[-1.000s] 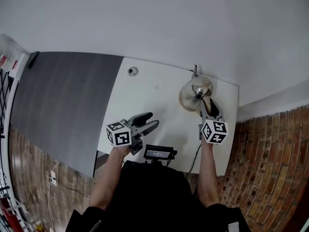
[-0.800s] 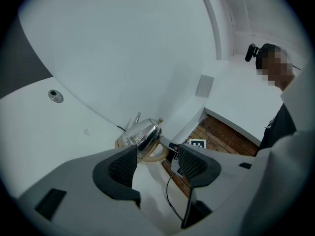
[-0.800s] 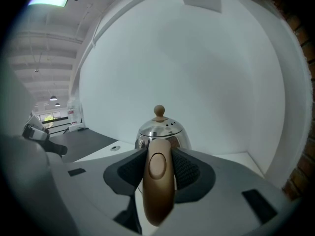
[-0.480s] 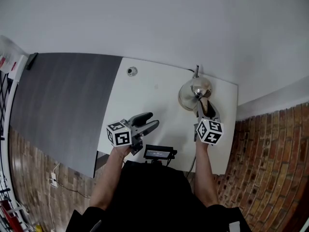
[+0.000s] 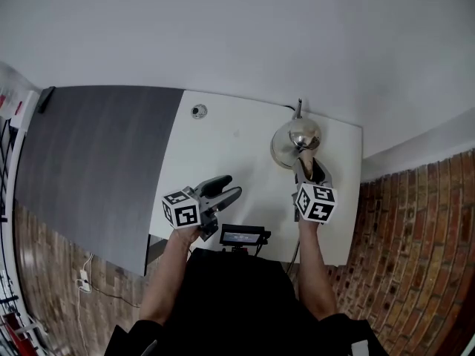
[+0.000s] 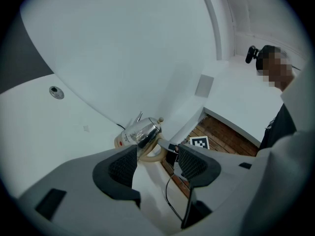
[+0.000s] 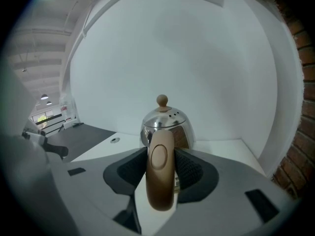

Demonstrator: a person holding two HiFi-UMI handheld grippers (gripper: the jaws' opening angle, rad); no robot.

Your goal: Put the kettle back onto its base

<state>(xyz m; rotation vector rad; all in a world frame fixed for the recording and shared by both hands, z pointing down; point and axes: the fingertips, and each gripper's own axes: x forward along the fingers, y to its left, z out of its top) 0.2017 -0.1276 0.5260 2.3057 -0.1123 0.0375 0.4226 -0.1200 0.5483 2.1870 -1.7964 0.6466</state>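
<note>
Kettle: chrome, right of centre in the head view on the white table, directly beyond the right gripper; its handle runs upright between that gripper's jaws, which are clamped on it. Base: cream ring directly under the kettle body; seated or just apart cannot be told. Left gripper: jaws apart, nothing between them, well left of the kettle, the farther tool.

Plain workroom, white table, brick floor

free: white table left of kettle | blocked: wall just behind kettle
</note>
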